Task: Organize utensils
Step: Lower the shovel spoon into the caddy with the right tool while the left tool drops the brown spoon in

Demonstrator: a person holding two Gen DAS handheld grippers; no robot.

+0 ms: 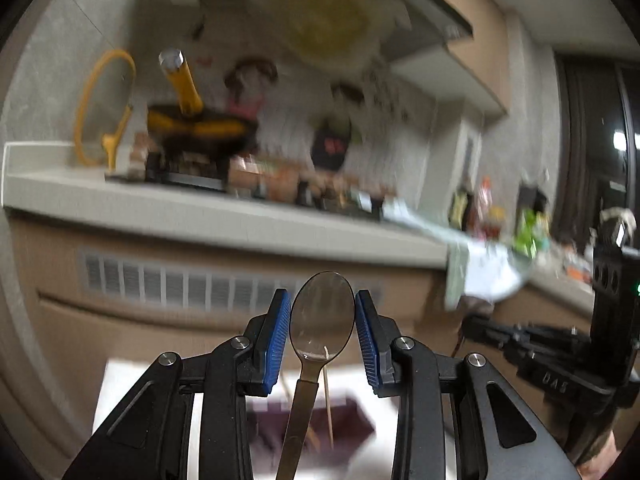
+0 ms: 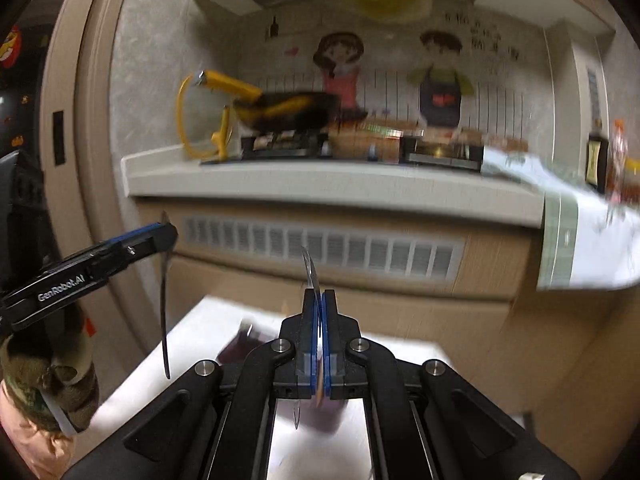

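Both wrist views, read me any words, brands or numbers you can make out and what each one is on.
"GenRobot.AI": on the left gripper body, right wrist view.
Embossed letters on the right gripper body, left wrist view: too blurred to read.
Writing on the wall mural by the cartoon figures: too blurred.

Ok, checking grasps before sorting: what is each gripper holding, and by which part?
Left gripper grips a spoon by its bowl, handle hanging down. Right gripper is shut on a thin metal utensil seen edge-on, near its upper end.

Spoon (image 1: 322,320) handle cut off by bottom edge below jaws; dark purple item (image 1: 312,428) beneath jaws blurred, unidentifiable
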